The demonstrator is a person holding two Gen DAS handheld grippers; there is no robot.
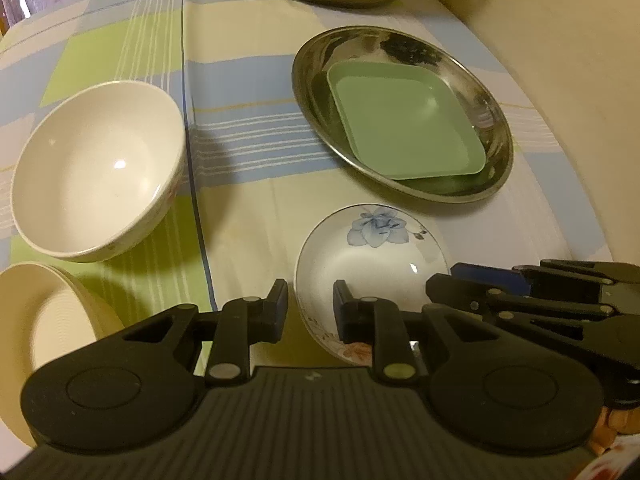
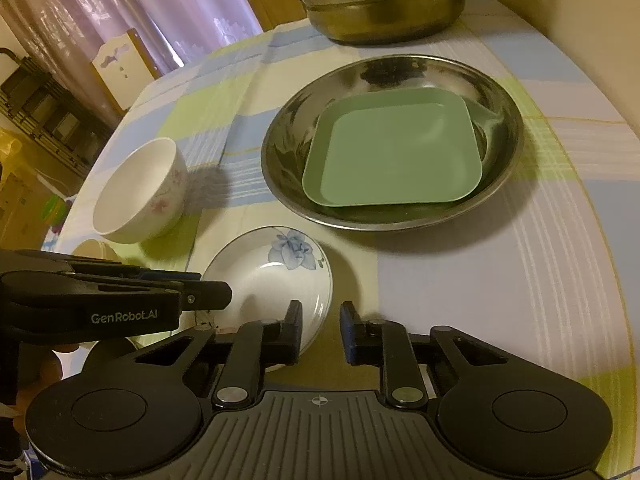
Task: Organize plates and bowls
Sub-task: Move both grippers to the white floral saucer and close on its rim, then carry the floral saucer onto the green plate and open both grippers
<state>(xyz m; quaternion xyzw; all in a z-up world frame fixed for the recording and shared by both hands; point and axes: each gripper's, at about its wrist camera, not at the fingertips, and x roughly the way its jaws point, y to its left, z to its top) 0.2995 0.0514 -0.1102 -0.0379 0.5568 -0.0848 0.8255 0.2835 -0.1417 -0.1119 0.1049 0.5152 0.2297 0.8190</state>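
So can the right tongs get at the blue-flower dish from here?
Probably yes. The right tongs hang right at the dish's near rim, one finger over it and nothing between. The left tongs crowd its other side.

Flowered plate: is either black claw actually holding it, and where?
Cannot tell. The rim of the flowered plate lies between the fingers of the left gripper and the right gripper, opposite sides, gaps showing.
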